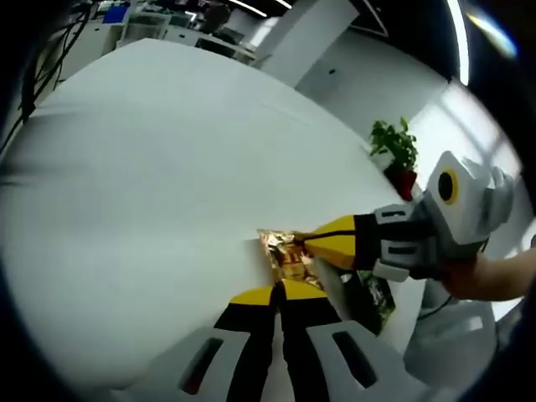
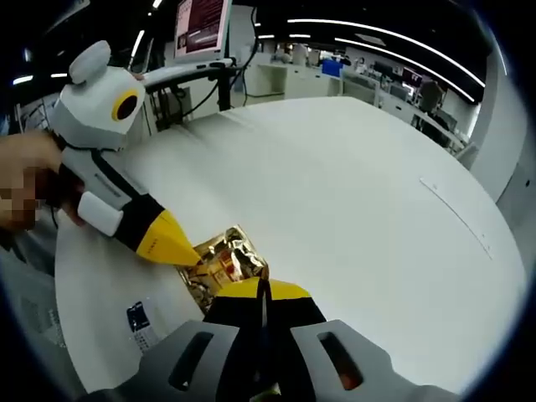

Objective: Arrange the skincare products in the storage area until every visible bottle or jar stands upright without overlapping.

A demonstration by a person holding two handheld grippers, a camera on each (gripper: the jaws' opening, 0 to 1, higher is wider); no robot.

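A: Left gripper view, what's hard to read?

B: The gold foil packet (image 1: 287, 255): crinkled, print illegible, and its near end is hidden behind the left gripper (image 1: 278, 293). Dark packaging (image 1: 374, 299) beside it is cut off by the right gripper (image 1: 311, 239).

A: Which way does it run?

B: It lies flat on the white table (image 1: 151, 184) near the table's edge; long axis unclear.

A: And the jaws?

B: In the right gripper view, the left gripper (image 2: 198, 261) pinches the gold foil packet's (image 2: 224, 260) side, while the right gripper (image 2: 261, 291) is clamped on its near end. Both jaw pairs are closed on it.
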